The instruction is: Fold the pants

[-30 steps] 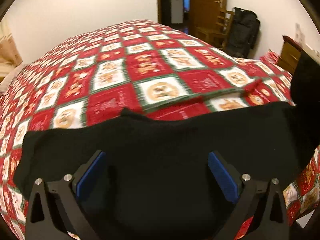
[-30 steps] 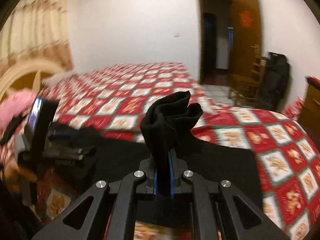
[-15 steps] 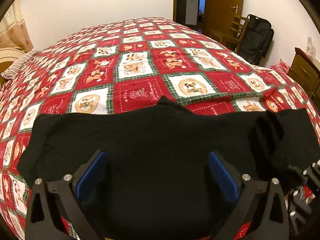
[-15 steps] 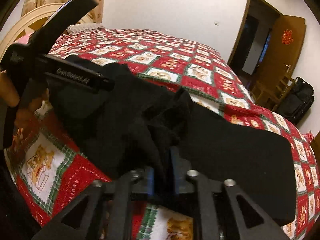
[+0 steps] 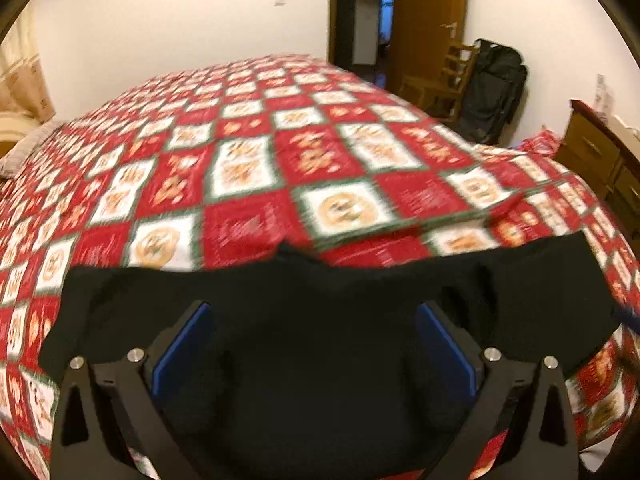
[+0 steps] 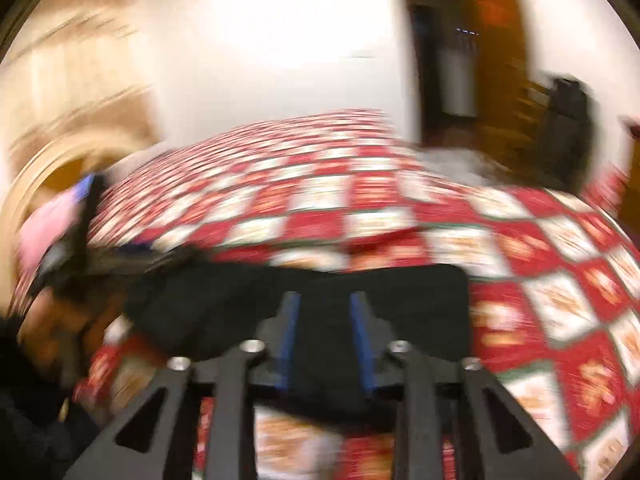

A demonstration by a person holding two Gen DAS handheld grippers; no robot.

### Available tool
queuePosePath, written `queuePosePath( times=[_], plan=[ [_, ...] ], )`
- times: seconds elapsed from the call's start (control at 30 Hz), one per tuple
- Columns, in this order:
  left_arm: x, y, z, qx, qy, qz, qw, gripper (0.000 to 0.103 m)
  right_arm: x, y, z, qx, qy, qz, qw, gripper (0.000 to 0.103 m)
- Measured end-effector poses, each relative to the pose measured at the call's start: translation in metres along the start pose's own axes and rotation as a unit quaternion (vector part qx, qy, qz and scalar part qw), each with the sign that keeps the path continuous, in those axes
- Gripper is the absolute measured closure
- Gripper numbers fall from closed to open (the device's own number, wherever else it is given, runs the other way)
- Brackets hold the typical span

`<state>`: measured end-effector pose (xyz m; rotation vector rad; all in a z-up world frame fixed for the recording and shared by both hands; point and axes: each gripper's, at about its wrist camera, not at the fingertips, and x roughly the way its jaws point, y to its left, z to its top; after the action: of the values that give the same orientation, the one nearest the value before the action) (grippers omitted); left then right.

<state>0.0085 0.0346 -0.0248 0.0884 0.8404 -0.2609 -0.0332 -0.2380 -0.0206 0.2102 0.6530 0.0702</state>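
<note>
No real containers here, just black pants (image 5: pixel 320 320) lying flat across the near edge of a bed under a red checked quilt (image 5: pixel 248 168). The left gripper (image 5: pixel 316 344) hangs over the pants with its jaws wide apart, nothing pinched, same as a second ago. The right gripper (image 6: pixel 326 336) is the big change: a second back it was clamped on a bunched-up wad of the fabric held up in the air, and now that wad is down flat. Its jaws have just been closing again, but they stand slightly parted with no cloth between them. The right view's pretty blurry.
</note>
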Motion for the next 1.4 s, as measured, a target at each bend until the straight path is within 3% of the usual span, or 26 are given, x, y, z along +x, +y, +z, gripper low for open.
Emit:
queuePosePath(
  times=[0.1,0.2,0.33,0.43,0.7,0.9,1.0,1.07,1.13,1.27,1.4],
  plan=[
    [0.003,-0.025,0.008,0.016,0.000,-0.023,0.9996,0.000,0.017,-0.011,0.004,-0.015,0.023,-0.042,0.999,0.079],
    [0.012,-0.051,0.011,0.028,0.003,-0.023,0.9993,0.000,0.039,-0.009,0.009,-0.017,0.038,-0.059,0.997,0.079],
    [0.029,-0.073,0.002,0.040,0.020,0.012,0.9989,0.000,0.069,-0.023,0.008,0.010,0.070,-0.073,0.995,0.079],
    [0.040,-0.072,-0.011,0.042,0.041,0.043,0.9974,0.000,0.075,-0.035,0.010,0.040,0.080,-0.070,0.994,0.079],
    [0.046,-0.058,-0.017,-0.010,0.045,0.014,0.9989,0.000,0.091,-0.038,0.021,0.042,0.092,-0.071,0.992,0.079],
    [0.047,-0.059,-0.020,-0.012,0.040,0.011,0.9991,0.000,0.088,-0.039,0.021,0.052,0.089,-0.070,0.992,0.079],
    [0.047,-0.060,-0.019,-0.011,0.040,0.015,0.9990,0.000,0.065,-0.037,0.018,0.066,0.065,-0.049,0.995,0.079],
    [0.047,-0.060,-0.019,-0.011,0.042,0.016,0.9989,0.000,0.053,-0.030,0.015,0.043,0.058,-0.061,0.996,0.079],
    [0.048,-0.060,-0.019,-0.012,0.042,0.015,0.9989,0.000,0.039,-0.021,0.007,0.019,0.062,-0.071,0.995,0.079],
    [0.048,-0.060,-0.018,-0.012,0.045,0.016,0.9988,0.000,0.036,-0.027,-0.012,0.035,0.097,-0.069,0.992,0.079],
    [0.049,-0.060,-0.019,-0.012,0.044,0.016,0.9988,0.000,0.033,-0.032,-0.021,0.045,0.083,-0.067,0.993,0.079]
  ],
)
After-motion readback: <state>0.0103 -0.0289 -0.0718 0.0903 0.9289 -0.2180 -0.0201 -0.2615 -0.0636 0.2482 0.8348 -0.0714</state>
